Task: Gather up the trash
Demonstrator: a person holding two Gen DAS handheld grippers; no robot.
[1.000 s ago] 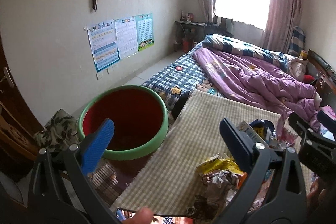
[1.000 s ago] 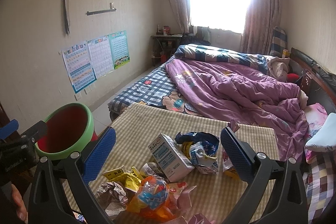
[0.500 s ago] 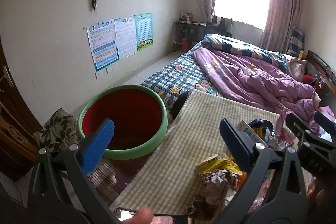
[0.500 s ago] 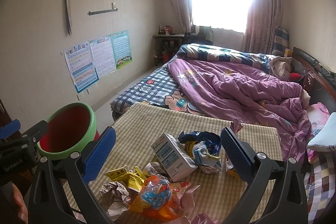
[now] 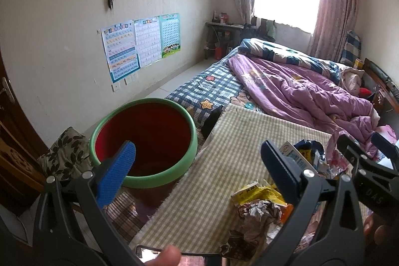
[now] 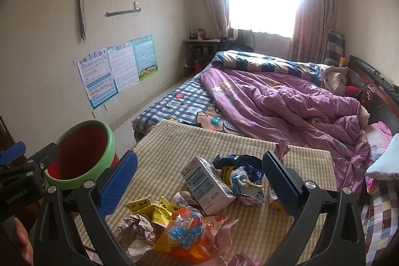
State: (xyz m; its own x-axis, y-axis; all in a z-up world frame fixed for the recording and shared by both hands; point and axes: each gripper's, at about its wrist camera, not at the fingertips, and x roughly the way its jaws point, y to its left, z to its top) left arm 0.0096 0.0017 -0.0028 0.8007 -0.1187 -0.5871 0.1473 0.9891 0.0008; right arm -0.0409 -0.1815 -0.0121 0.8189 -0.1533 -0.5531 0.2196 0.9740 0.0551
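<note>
Right wrist view, near to far. The right gripper, black-framed with ribbed blue pads, stands with its jaws wide apart and nothing between them, above a heap of trash on a table covered in beige-and-white checked cloth. Nearest, at 6 o'clock, lie a crumpled grey-brown paper wad and an orange plastic bag holding a blue-and-white patterned wrapper. At 9 o'clock of these is a creased yellow printed wrapper. Beyond, a white-and-teal rectangular carton lies on its side, its long axis running from 11 o'clock down to 5 o'clock, gabled top toward the far end. A crumpled dark-blue foil bag and a small white-and-blue sachet lie just beside it at 2 o'clock.

Left wrist view. The left gripper is likewise spread wide and empty; its left pad overlaps a round red plastic bucket with a green rim, upright, mouth open upward, standing just off the table's left edge. At far range, a rumpled purple quilt covers a bed with a blue checked sheet.
</note>
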